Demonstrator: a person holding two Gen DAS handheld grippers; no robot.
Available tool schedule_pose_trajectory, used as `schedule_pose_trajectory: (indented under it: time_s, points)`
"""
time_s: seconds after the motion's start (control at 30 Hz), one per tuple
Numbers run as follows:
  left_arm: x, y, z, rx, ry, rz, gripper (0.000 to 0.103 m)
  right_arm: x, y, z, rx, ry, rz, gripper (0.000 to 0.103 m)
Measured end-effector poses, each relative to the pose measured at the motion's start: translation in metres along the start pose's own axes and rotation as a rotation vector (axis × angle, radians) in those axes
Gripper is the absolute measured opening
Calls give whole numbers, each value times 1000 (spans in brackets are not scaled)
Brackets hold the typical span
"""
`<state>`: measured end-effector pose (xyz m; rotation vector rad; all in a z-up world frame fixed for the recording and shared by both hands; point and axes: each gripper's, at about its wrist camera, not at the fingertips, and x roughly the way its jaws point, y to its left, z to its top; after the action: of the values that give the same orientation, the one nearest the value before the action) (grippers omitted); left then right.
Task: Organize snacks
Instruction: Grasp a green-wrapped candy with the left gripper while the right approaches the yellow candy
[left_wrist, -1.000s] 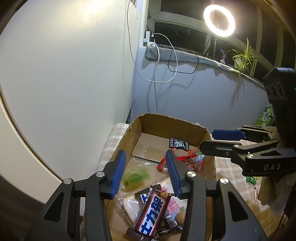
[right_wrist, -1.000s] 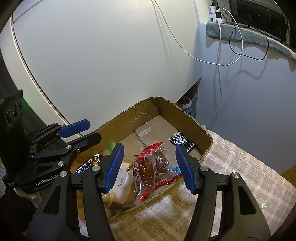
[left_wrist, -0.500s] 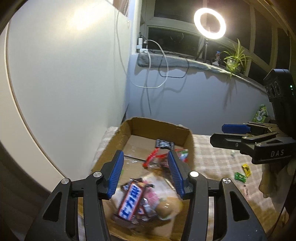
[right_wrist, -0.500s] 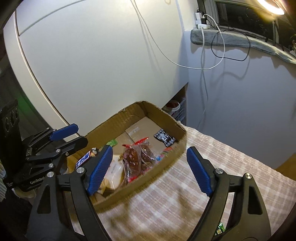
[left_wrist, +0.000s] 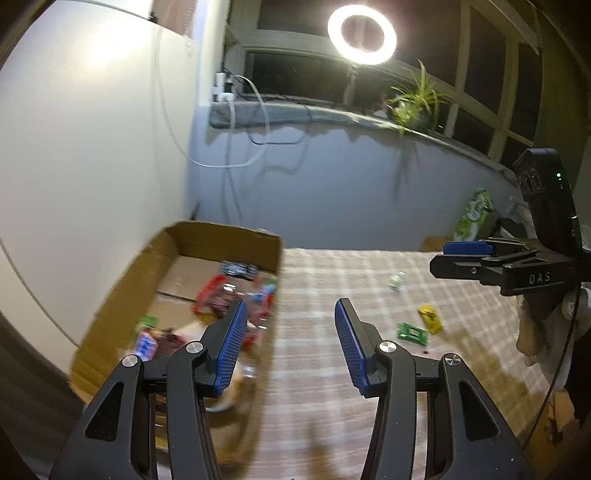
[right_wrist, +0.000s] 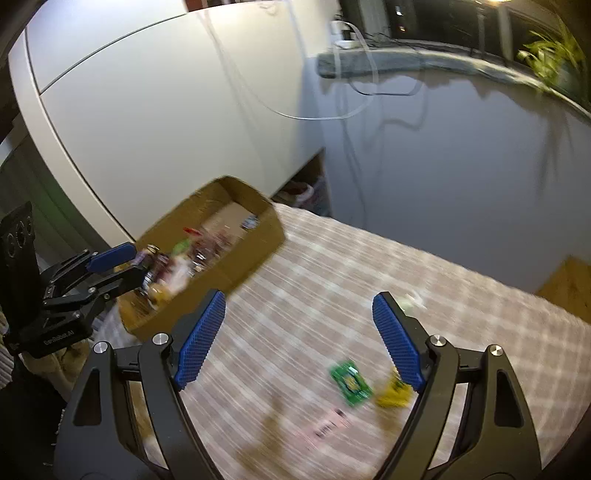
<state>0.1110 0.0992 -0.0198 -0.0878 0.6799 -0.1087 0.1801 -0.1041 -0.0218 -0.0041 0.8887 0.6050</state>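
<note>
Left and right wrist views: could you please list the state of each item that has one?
Left hand-held gripper: open, empty.
Right hand-held gripper: open, empty.
Cardboard box: open-topped, holding snacks.
Green packet: lying loose on the tablecloth.
Yellow packet: lying loose on the tablecloth.
Ring light: lit.

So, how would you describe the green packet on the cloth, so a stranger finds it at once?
Start at the cardboard box and cross the checked cloth to the right. The green packet lies flat there, beside a yellow packet and a pink one; only it is green.
</note>
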Motion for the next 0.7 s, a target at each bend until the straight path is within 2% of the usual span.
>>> schedule_pose_trajectory:
  time_s: [0.3, 0.37, 0.43, 0.5, 0.57, 0.7]
  points:
    - [22, -50, -14, 49, 64, -94, 48, -9, -59, -32, 90, 43, -39, 84]
    - [30, -60, -17, 56, 85, -118, 48, -4, -68, -40, 112, 70, -33, 78]
    - [37, -68, -20, 66, 104, -135, 48, 2, -73, -47, 124, 90, -31, 66]
    - [47, -77, -23, 75, 130, -158, 48, 11, -78, -54, 139, 118, -24, 62]
    - [58, -85, -27, 82, 160, -181, 39, 19, -80, -60, 146, 137, -18, 54]
    - [78, -100, -33, 96, 222, -220, 32, 32, -82, -66, 143, 160, -25, 53]
